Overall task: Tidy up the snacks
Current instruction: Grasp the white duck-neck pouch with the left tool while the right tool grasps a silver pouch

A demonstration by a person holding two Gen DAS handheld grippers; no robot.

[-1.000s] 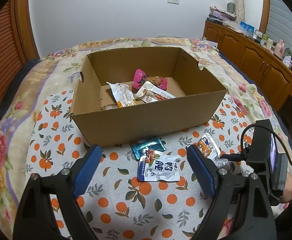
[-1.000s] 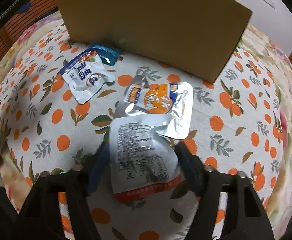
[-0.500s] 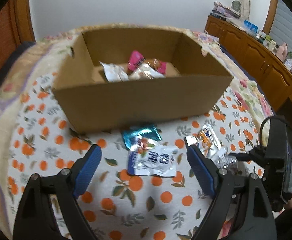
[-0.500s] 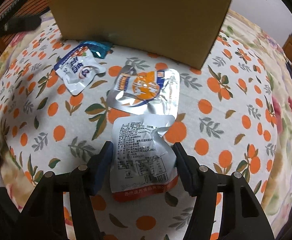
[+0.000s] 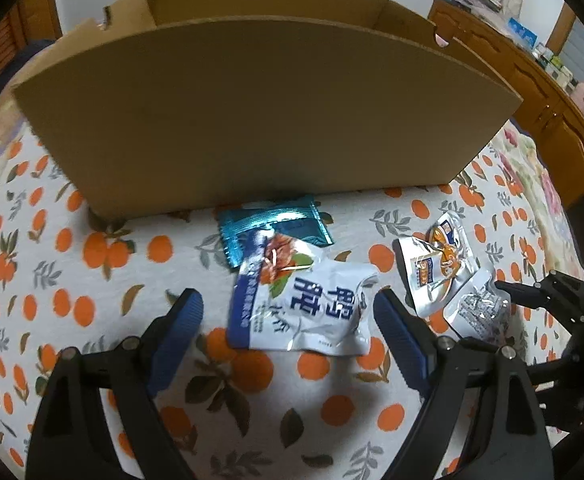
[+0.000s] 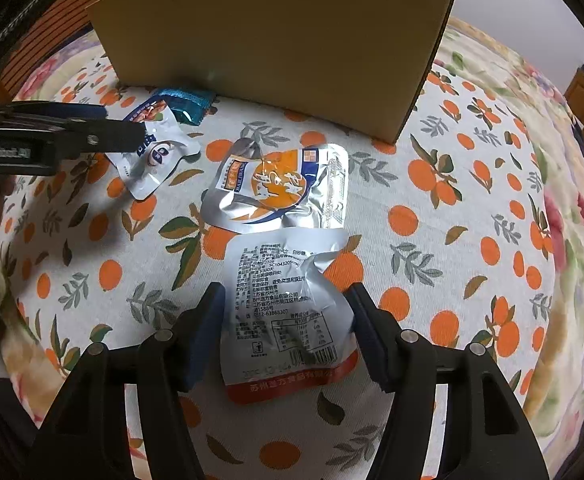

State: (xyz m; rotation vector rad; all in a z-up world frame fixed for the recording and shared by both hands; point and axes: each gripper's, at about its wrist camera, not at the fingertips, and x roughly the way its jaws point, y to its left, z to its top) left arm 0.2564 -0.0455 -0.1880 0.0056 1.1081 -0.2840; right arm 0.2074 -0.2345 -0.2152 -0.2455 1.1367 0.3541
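Note:
A cardboard box (image 5: pixel 260 112) stands on the orange-print bedspread; its inside is hidden from here. In front of it lie a teal packet (image 5: pixel 276 228), a white-and-blue pouch (image 5: pixel 304 312), a silver-and-orange pouch (image 5: pixel 440 272) and a silver pouch showing its printed back (image 6: pixel 288 312). My left gripper (image 5: pixel 288 312) is open, low over the bed, its fingers either side of the white-and-blue pouch. My right gripper (image 6: pixel 286 308) is open, its fingers either side of the silver printed pouch. The silver-and-orange pouch (image 6: pixel 280 188) lies just beyond it.
The bedspread (image 6: pixel 472 216) extends to the right of the box. A wooden cabinet (image 5: pixel 540 96) with small items on top runs along the right wall. The left gripper's finger (image 6: pixel 92 132) reaches into the right wrist view over the white-and-blue pouch (image 6: pixel 156 156).
My left gripper has dropped and moved forward to straddle the white-and-blue pouch; the box interior has gone out of sight. My right gripper has closed in a little around the silver printed pouch.

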